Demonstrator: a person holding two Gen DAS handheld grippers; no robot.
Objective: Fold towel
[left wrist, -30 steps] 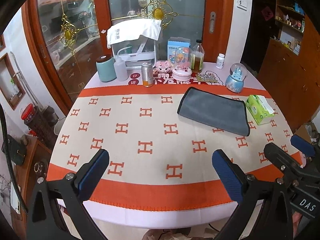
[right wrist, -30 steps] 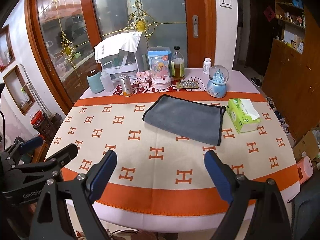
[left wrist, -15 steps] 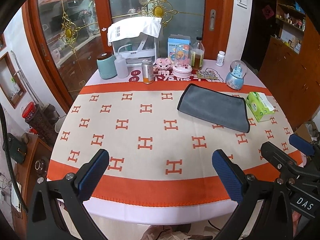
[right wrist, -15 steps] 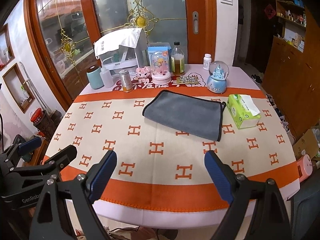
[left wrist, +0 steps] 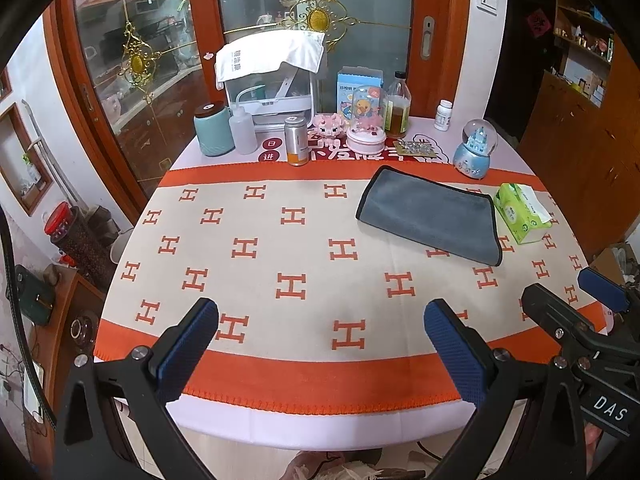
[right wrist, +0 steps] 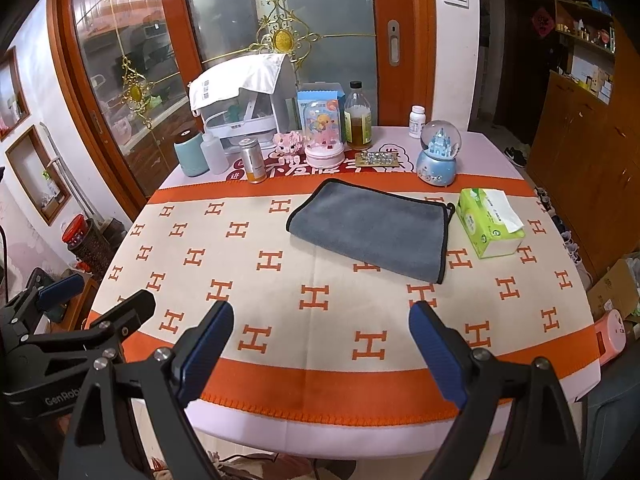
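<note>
Across the round counter [right wrist: 120, 256] lies an H-patterned cloth in cream and orange. Towel [right wrist: 372, 232], grey, already doubled over, lies flat at far right, just beside a green tissue pack [right wrist: 490, 222]. My left gripper [left wrist: 320, 346] and right gripper [right wrist: 320, 350] hover near the front edge, jaws spread wide, both holding nothing

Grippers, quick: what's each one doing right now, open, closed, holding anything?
Left gripper: open, holding nothing, above the table's near edge.
Right gripper: open, holding nothing, short of the grey black-edged towel.
</note>
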